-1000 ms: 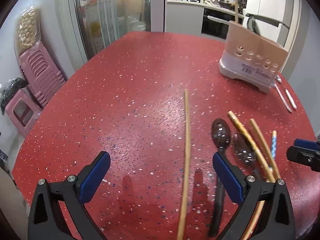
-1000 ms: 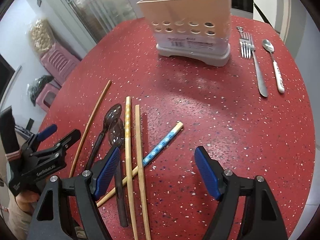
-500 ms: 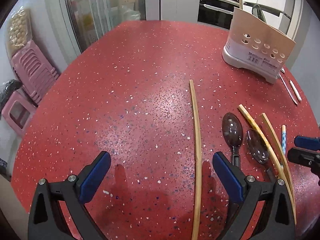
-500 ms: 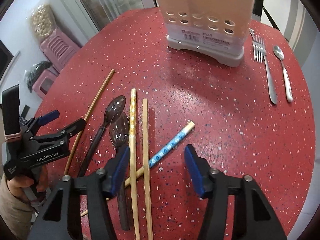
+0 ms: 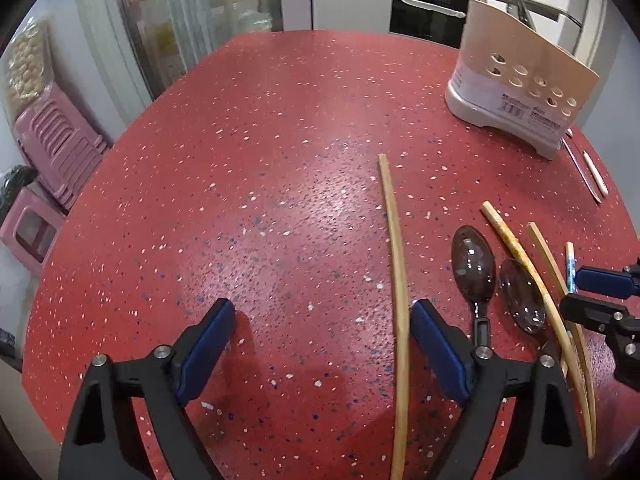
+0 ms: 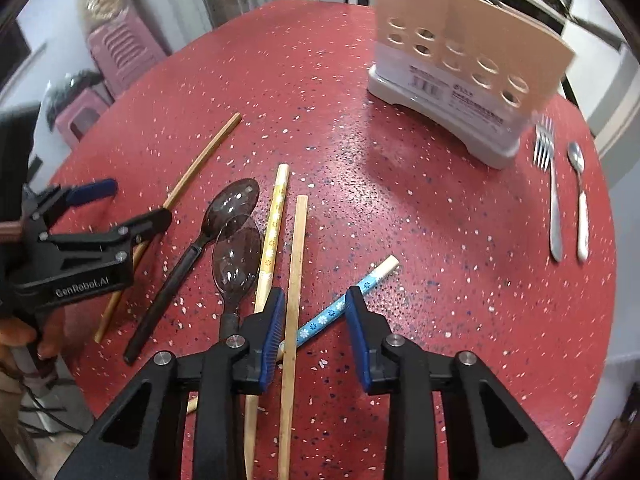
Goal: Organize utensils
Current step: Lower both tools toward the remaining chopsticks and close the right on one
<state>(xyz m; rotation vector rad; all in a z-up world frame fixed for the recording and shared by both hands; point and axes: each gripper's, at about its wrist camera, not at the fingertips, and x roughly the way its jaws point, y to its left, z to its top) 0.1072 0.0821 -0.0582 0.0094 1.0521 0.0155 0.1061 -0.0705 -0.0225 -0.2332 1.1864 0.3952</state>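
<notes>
My right claw (image 6: 316, 316) is closing over a plain wooden chopstick (image 6: 295, 276) and a blue flowered one (image 6: 340, 304), its ribbed blue pads not yet pressing either. My left claw (image 5: 320, 344) gapes wide over the speckled red tabletop (image 5: 260, 184), gripping nothing, beside a long bamboo stick (image 5: 396, 276). Two smoky translucent spoons (image 6: 236, 256) lie nearby; the perforated beige holder (image 6: 460, 68) stands far off.

Ahead-left of my gripper, pink stools (image 5: 52, 152) stack against the grey wall (image 5: 104, 52), beside glass doors (image 5: 192, 12).
</notes>
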